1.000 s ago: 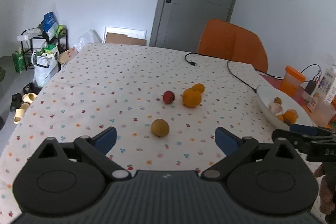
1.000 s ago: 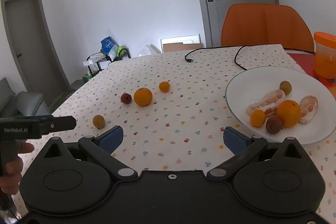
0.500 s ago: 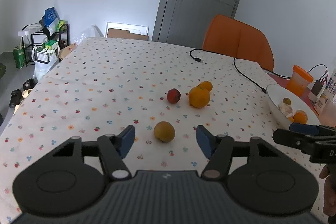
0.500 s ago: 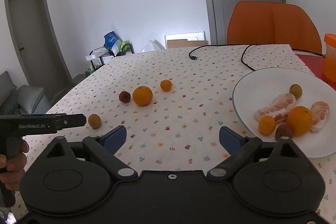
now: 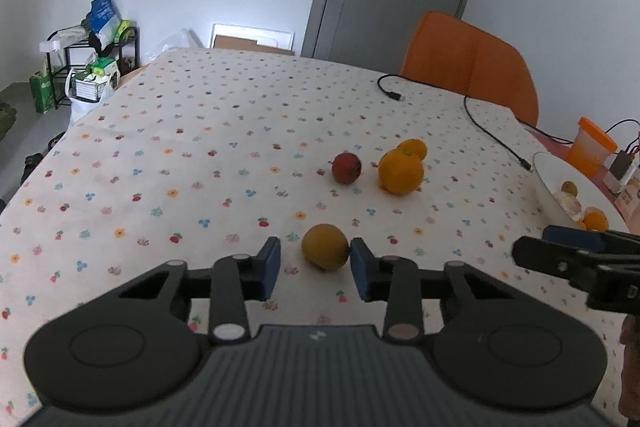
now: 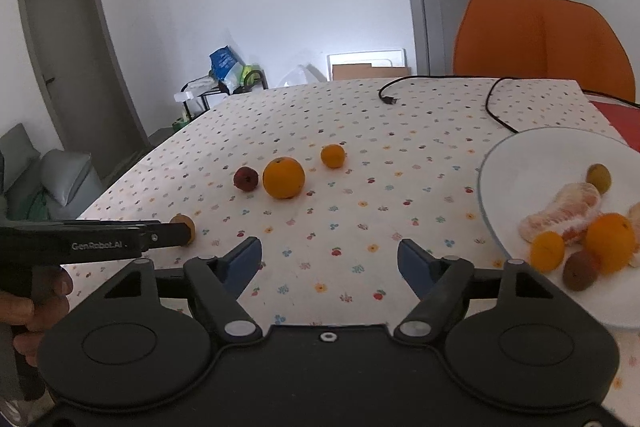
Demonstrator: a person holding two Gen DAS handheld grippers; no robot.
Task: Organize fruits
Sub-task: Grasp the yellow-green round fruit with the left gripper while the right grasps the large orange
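A small brownish-yellow fruit lies on the flowered tablecloth between the blue pads of my left gripper; the right pad touches it, the left pad stands a little apart. Beyond lie a red fruit, a big orange and a small orange. The white plate at the right holds peeled segments, oranges and small fruits. My right gripper is open and empty above the cloth, left of the plate. The left gripper also shows in the right wrist view, hiding most of the brownish fruit.
A black cable runs across the far right of the table. An orange chair stands behind the table. An orange cup and small items sit beyond the plate. A rack with bags stands at the left wall.
My left gripper has moved forward to the brownish fruit and its jaws have narrowed around it. My right gripper has narrowed slightly and shifted a little left of the plate.
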